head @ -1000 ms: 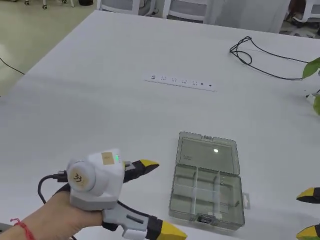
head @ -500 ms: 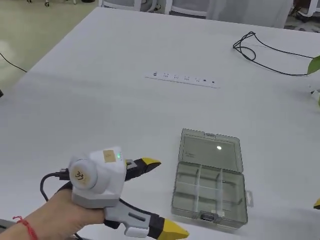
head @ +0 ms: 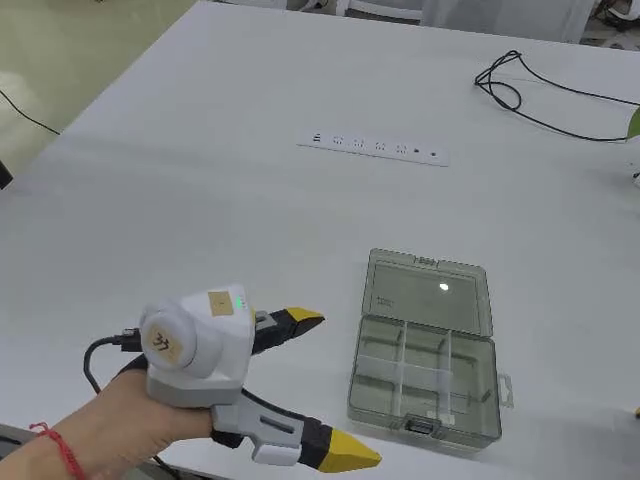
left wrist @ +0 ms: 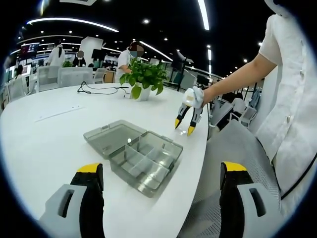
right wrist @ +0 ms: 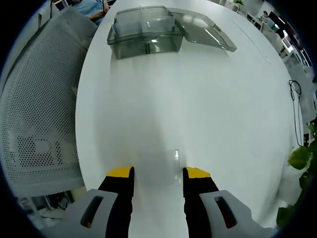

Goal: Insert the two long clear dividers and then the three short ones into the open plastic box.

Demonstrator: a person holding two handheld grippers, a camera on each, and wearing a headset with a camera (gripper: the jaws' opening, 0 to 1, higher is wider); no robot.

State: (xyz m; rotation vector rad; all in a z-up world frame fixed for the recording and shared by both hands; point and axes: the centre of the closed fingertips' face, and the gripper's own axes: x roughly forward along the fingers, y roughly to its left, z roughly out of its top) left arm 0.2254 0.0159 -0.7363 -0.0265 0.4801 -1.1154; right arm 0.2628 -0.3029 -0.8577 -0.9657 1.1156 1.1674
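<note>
While the grey-tinted clear plastic box (head: 425, 372) lies open near the front edge of the wide white table (head: 200, 200), its lid folded flat behind it, I see thin clear dividers (head: 403, 372) already standing inside and making compartments; how many exactly I cannot count. A small flat clear piece (right wrist: 176, 167), which I take for one short divider, lies on the table well apart from the box, between the jaws of the right gripper (right wrist: 158, 174). These jaws stand apart and hold nothing. The left gripper (head: 325, 387) hovers just beside the box, its yellow-tipped jaws wide apart and empty as well.

What can go wrong, I think: the piece is thin and nearly invisible on the pale surface, so the jaw tips can slide over it or push it away instead of pinching it. Also the box looks light and sits close to the edge; pressing a divider into a wrong slot can shift it, if the left gripper does not steady it.

The table top is smooth, with a white flush socket strip (head: 375, 147) and a looped black cable (head: 520, 90) further back. A green leafy potted plant (left wrist: 143, 74) stands at the far side, a grey mesh chair (right wrist: 34, 124) by the edge, and around is an open office with long ceiling lights.
</note>
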